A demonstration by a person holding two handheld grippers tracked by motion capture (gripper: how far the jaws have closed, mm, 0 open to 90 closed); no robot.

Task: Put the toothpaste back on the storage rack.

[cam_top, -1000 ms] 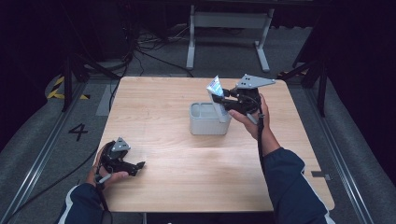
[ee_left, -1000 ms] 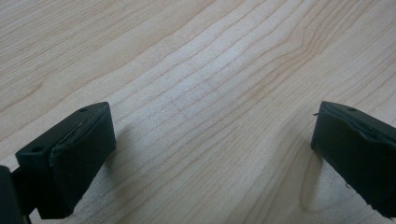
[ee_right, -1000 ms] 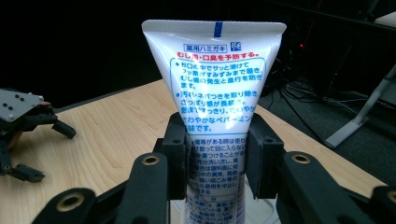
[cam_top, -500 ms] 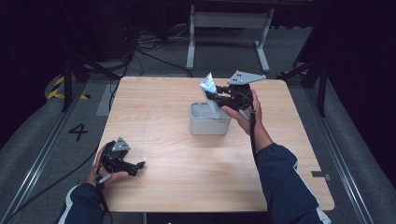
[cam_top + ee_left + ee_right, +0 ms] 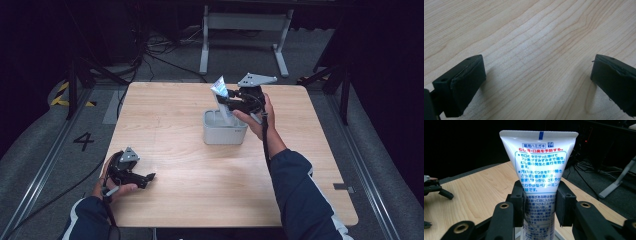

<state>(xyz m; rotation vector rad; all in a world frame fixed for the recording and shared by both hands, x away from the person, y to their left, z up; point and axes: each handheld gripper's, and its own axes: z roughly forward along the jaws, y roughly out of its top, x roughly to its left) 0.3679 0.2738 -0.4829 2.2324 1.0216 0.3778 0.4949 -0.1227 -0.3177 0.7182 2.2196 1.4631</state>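
**Tube upright over the grey box, right claw clamped on it**

While the work centres on the grey box [image 5: 224, 134], everything is placed from that landmark, starting at the left. Well to the box's near-left, by the table's [image 5: 200, 200] front edge, the left gripper [image 5: 142, 178] rests low in the person's hand. Its jaws stand wide apart with only bare wood grain between them in the left gripper view, so it holds nothing and lies far from the box.

Directly above the box's right half, the white toothpaste tube [image 5: 220, 97] stands nearly upright, its flat crimped end uppermost and leaning slightly to the left, its lower end at or just inside the box's open top. Whether that end touches the floor of the box cannot be told.

Just right of the box, the right gripper [image 5: 231, 104] reaches in level from the right and is clamped across the tube's lower body; in the right gripper view the pads [image 5: 518, 203] press both sides of the printed tube [image 5: 537, 180].

Since the tube's long axis runs vertically and lines up with the opening, the coming move looks like a straight lowering into the box, and the right hand is plainly the nearer one.
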